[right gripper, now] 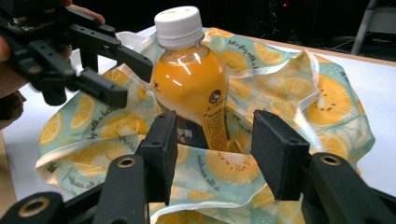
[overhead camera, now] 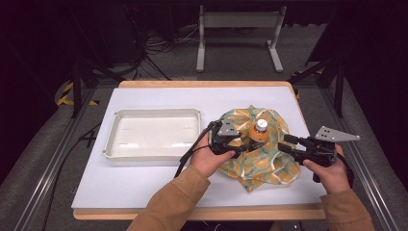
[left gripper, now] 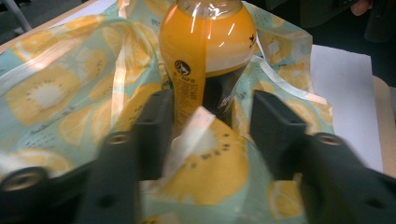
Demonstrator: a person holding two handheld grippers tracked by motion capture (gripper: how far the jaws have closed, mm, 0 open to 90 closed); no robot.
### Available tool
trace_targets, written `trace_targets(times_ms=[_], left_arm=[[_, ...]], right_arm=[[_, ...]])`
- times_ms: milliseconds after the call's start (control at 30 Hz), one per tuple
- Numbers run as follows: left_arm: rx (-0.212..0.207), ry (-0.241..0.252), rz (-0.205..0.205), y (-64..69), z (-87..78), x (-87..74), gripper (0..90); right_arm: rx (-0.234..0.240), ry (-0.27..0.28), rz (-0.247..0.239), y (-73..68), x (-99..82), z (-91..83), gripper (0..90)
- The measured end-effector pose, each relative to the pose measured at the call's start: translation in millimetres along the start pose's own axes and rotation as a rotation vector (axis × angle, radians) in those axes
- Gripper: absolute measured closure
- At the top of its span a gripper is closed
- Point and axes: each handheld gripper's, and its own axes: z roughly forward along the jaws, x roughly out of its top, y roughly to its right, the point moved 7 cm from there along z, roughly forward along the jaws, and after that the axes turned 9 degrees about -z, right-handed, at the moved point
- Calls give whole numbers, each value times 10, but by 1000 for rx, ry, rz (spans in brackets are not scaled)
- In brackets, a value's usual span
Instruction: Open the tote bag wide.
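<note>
Glossy orange bottle (right gripper: 189,79), white ribbed cap, stands mid-table in crinkled lemon-print bag (overhead camera: 269,161). My left gripper (overhead camera: 239,142) straddles a bag fold, jaws apart; right gripper (overhead camera: 287,143) level, open, beside the bag.

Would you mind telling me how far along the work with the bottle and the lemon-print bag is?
Done: the orange bottle stands upright inside the bag. In hand: both the left gripper and the right gripper flank it, jaws open, fabric between them. Left: the bottle is still uncovered, and the white tray holds nothing.
</note>
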Motion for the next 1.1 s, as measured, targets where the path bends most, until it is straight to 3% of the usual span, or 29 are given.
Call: trace_targets(times_ms=[67, 133, 267, 500, 667, 800, 900, 1100], left_arm=[[8, 11, -21, -27, -46, -20, 716], [17, 20, -36, -42, -75, -27, 784], [14, 53, -73, -93, -144, -40, 791], [15, 47, -90, -123, -153, -114, 814], [12, 42, -93, -120, -150, -147, 820], [13, 37, -92, -130, -146, -171, 821], [13, 35, -98, -131, -140, -186, 822], [11, 29, -95, -135, -139, -197, 820]], right_arm=[[4, -7, -4, -10, -12, 11, 513], [4, -11, -6, -11, -20, 22, 514], [18, -29, 1, -25, -67, 84, 512], [47, -71, -22, -38, -158, 258, 469], [35, -85, 11, 9, -216, 267, 448], [-3, -145, 4, 44, -308, 243, 424], [-15, -155, 8, 62, -341, 233, 404], [-35, -208, 68, 104, -446, 250, 342]])
